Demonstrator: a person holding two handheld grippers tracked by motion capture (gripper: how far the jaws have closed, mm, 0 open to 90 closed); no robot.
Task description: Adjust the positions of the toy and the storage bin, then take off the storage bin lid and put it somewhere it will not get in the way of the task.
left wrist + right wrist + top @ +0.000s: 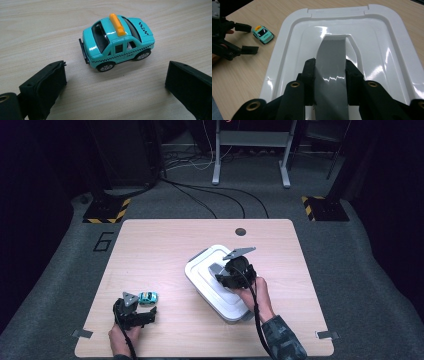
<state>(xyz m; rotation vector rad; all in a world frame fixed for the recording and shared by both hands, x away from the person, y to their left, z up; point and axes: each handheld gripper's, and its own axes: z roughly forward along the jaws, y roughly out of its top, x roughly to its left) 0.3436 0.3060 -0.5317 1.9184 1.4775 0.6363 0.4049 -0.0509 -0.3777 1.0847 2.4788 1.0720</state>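
Note:
A turquoise toy taxi (pixel 148 297) with an orange roof bar (pixel 117 23) stands on the wooden table (pixel 165 245) near its front left. My left gripper (pixel 149 308) sits just short of it, open, and the car (pixel 117 42) is a little beyond the two jaw tips, touching neither. A white lidded box (pixel 210 287) lies right of centre. My right gripper (pixel 231 275) is over its lid (pixel 294 37), shut on the grey handle (pixel 332 50) that rises from the lid's middle. In the right gripper view the taxi (pixel 263 34) and the left gripper (pixel 245 38) appear at the upper left.
A round cable hole (pixel 240 231) sits near the table's far edge. Bare wood stretches across the far left of the table. Beyond the table, cables and metal stand legs (pixel 250 165) cross the grey floor.

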